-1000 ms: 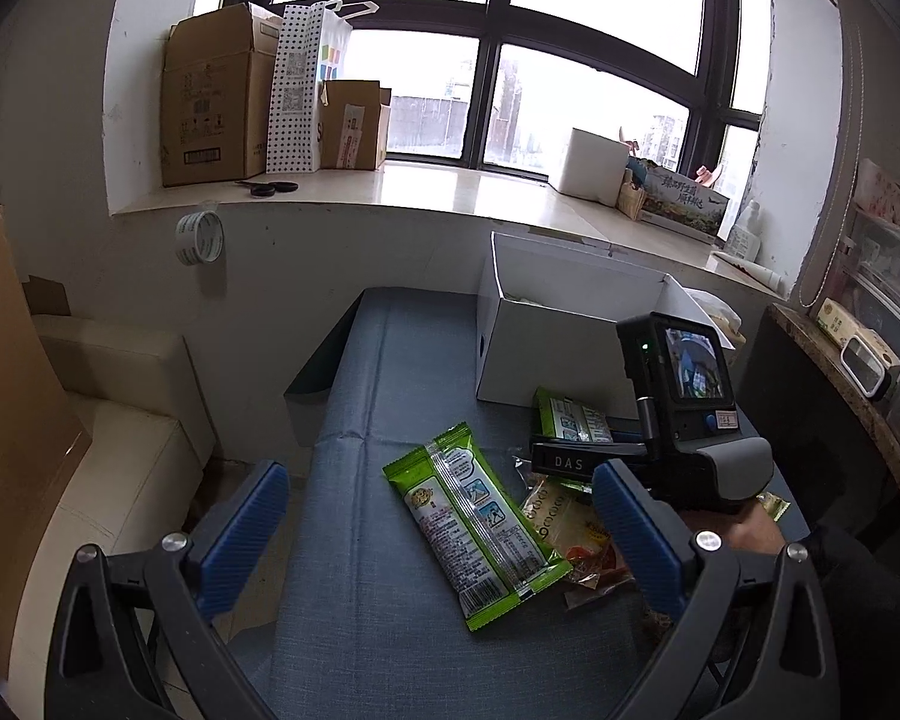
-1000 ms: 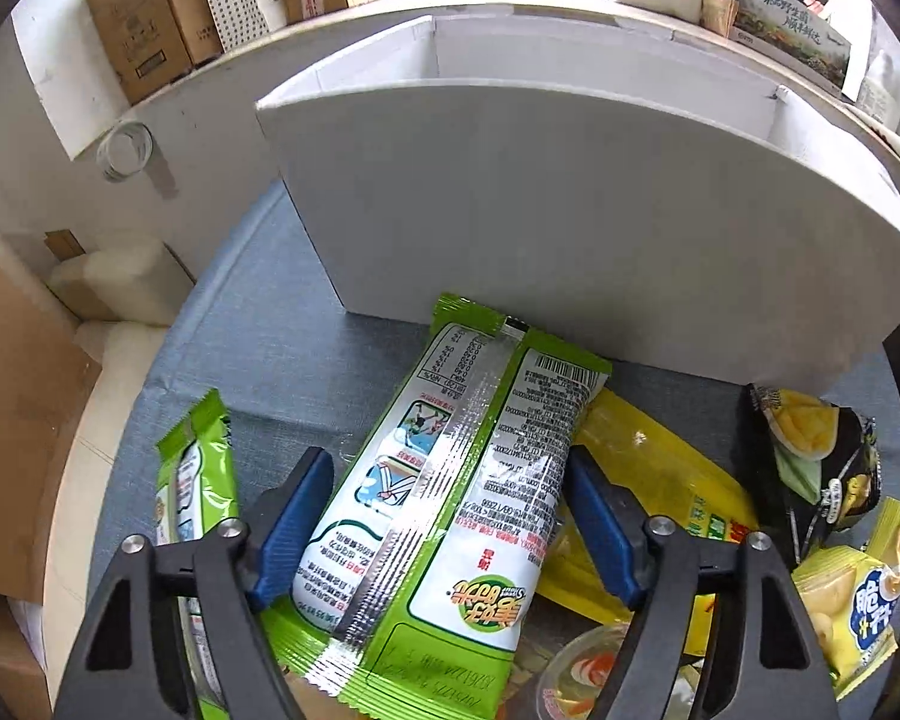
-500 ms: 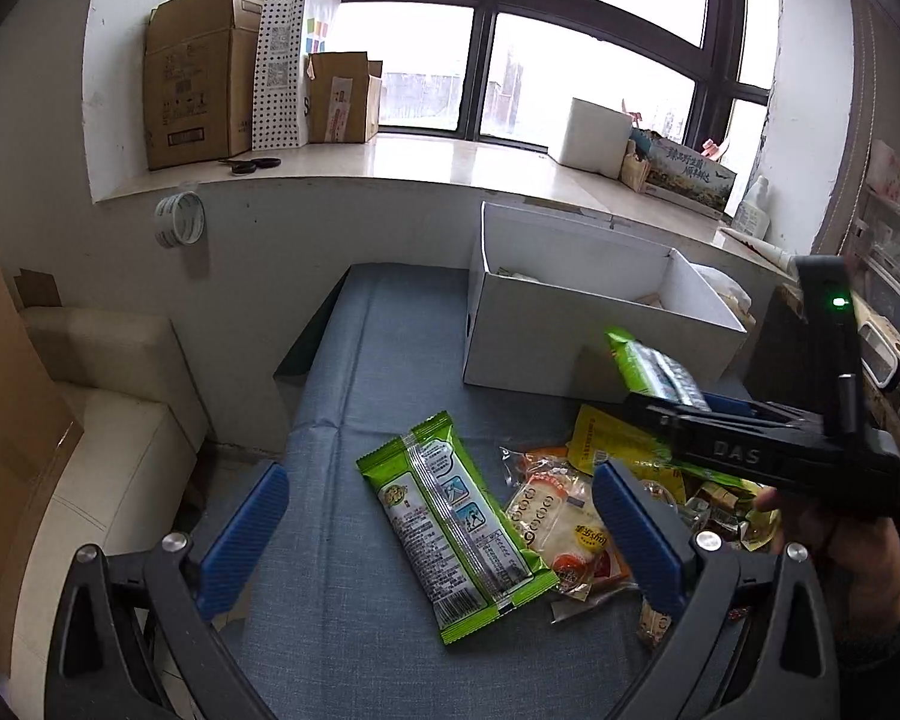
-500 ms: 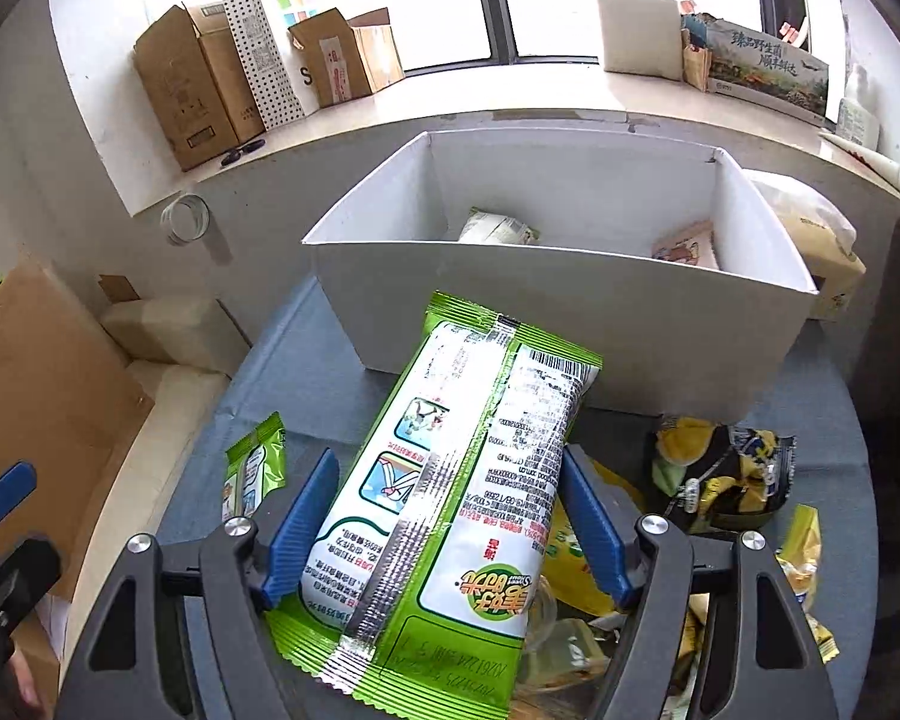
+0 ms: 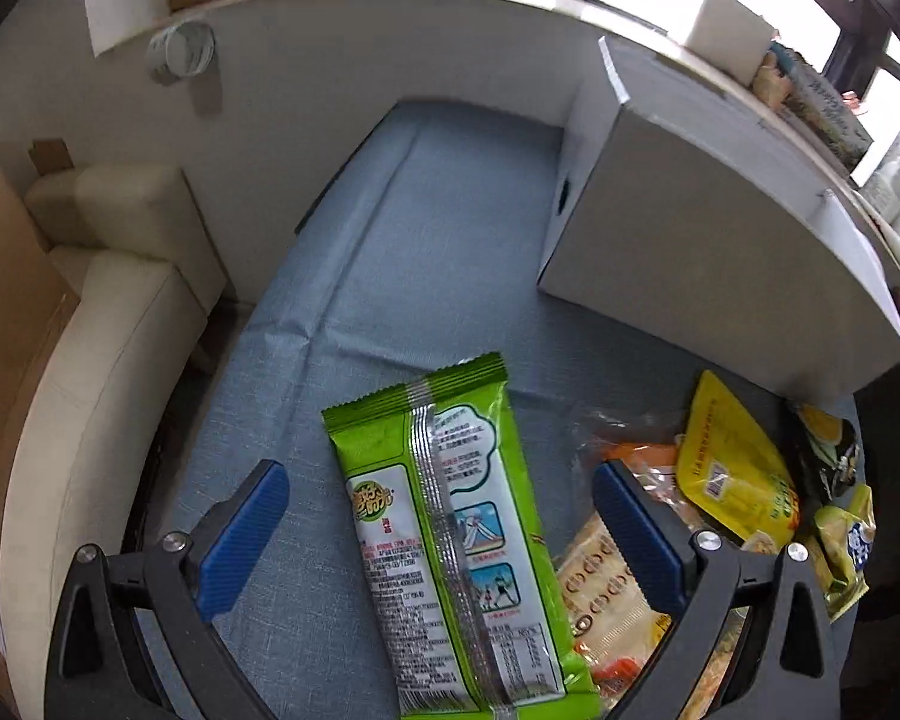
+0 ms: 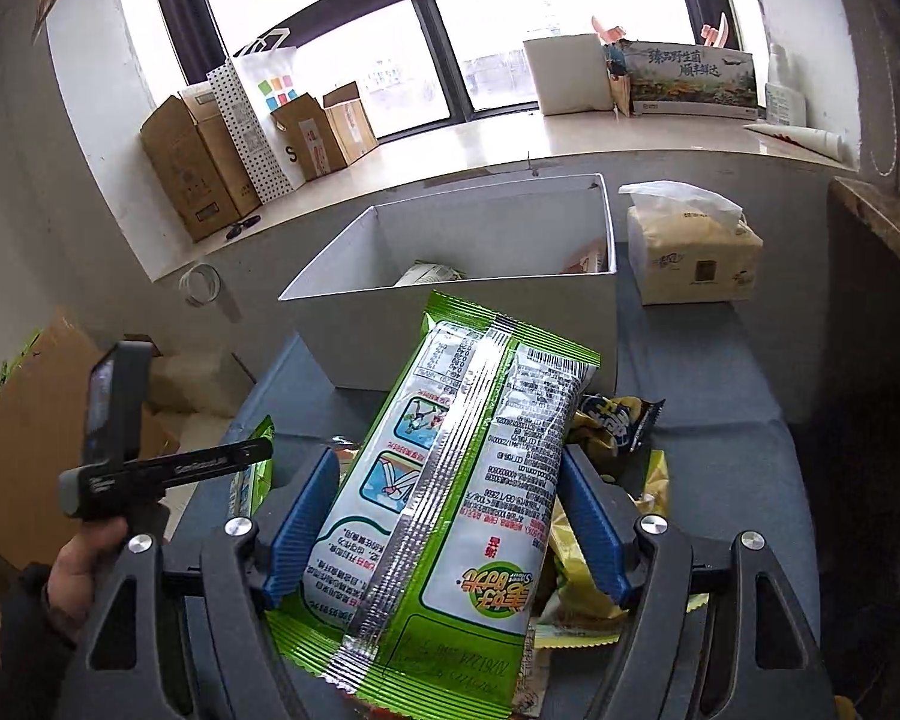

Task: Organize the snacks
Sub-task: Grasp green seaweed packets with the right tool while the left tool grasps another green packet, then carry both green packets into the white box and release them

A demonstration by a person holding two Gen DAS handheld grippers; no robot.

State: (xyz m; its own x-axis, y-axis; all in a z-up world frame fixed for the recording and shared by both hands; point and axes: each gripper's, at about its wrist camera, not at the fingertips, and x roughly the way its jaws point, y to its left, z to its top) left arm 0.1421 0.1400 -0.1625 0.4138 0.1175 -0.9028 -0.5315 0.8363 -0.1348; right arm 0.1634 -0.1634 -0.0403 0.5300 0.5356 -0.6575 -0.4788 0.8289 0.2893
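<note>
Your right gripper (image 6: 450, 516) clamps a green snack packet (image 6: 450, 474), lifted just short of the white box (image 6: 468, 300) — carry it over the near wall before releasing. Your left gripper (image 5: 438, 516) hangs wide open, empty, over a second green packet (image 5: 450, 546) on the blue cloth (image 5: 390, 276) — center it first.

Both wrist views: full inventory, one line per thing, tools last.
green snack packet: 1, green and white, gripped in the right tool, lifted before the box
second green snack packet: 1, green and white, flat on the cloth between the left tool's fingers
white box: 1, white, open, far end of table, a few packets inside
yellow pouch: 1, yellow, cloth, right of the pile
blue tablecloth: 1, blue
tissue pack: 1, beige, right of the box
cardboard boxes: several, brown, windowsill
left tool: open, low over the packet
right tool: shut on the packet
</note>
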